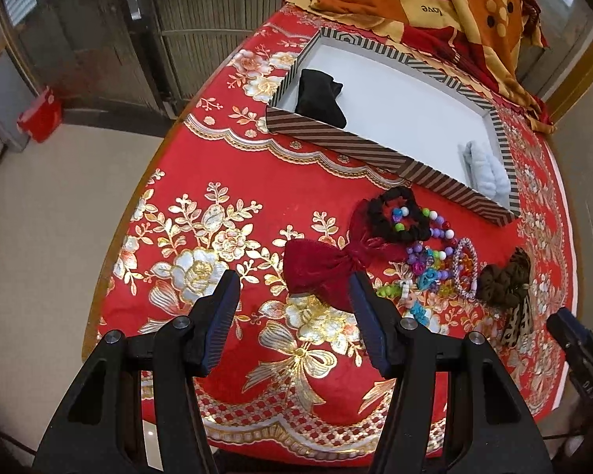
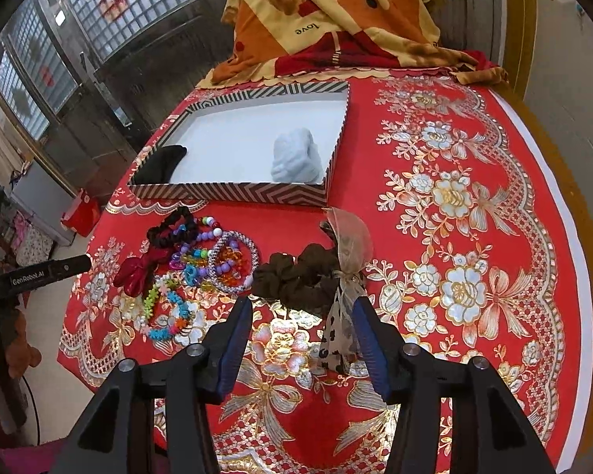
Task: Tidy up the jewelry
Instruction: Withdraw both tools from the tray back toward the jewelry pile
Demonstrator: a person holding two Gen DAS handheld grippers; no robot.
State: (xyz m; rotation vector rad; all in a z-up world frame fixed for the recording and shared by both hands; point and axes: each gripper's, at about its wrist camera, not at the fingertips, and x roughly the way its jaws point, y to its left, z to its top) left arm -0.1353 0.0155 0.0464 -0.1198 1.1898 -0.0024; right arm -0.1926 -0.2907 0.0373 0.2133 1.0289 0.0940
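The striped box's [image 1: 336,140] near wall hides the lower part of the black pouch [image 1: 318,96] and the pale blue scrunchie [image 1: 488,172] inside it; the orange blanket [image 2: 336,19] at the far end is cut off by the top edge; the bead bracelets [image 2: 201,260] overlap in a tangle, single strands too small to separate; the brown scrunchie's [image 2: 296,280] ribbon tail passes behind the right gripper's [image 2: 302,310] right finger.

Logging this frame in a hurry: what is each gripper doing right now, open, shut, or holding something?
Left gripper: open, empty, over the tablecloth beside the red velvet bow.
Right gripper: open, holding nothing; the brown scrunchie's ribbon tail lies between its fingers.
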